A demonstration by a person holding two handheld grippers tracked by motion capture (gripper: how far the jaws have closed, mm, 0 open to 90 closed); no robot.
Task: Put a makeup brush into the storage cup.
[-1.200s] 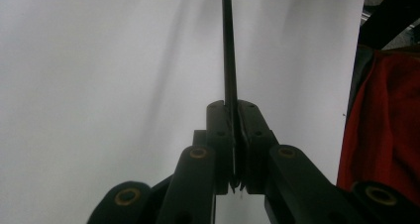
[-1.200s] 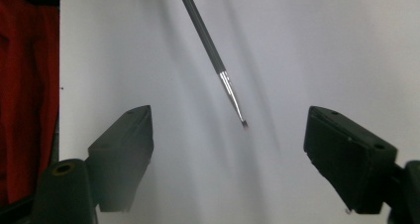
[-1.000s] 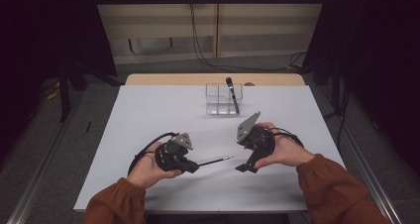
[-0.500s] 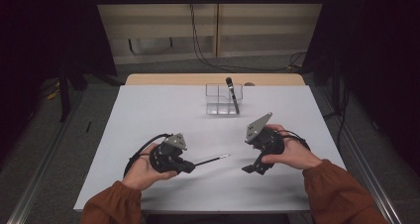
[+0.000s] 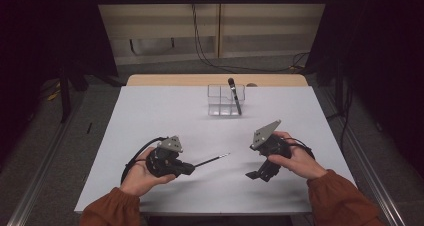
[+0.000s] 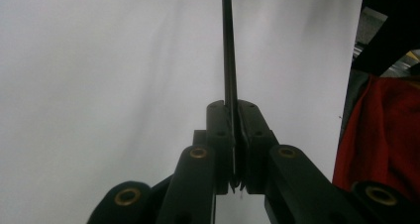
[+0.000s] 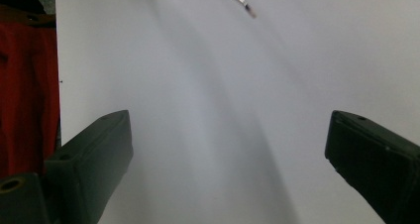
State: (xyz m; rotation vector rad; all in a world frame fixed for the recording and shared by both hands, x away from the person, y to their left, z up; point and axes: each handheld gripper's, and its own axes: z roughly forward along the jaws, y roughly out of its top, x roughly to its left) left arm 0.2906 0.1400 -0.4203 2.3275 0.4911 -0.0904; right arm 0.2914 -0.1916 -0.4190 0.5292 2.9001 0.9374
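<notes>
Brush point(image 5: 212, 160), thin and dark, sticks out level from the left gripper point(image 5: 186, 168), clamped between its jaws, tip aimed across the white table point(image 5: 150, 111) toward the right gripper point(image 5: 253, 175), whose jaws gape wide with nothing between. Behind stands a clear organizer point(image 5: 220, 100) holding a black pen point(image 5: 234, 94); dark room around.

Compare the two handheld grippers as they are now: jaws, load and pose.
The left gripper has its jaws shut on a thin dark rod; the right gripper has its jaws wide apart with nothing between them. The left one lies about level, its rod aimed toward the right gripper; the right one tilts downward toward the white table. Both are black, cabled and hand-held.
</notes>
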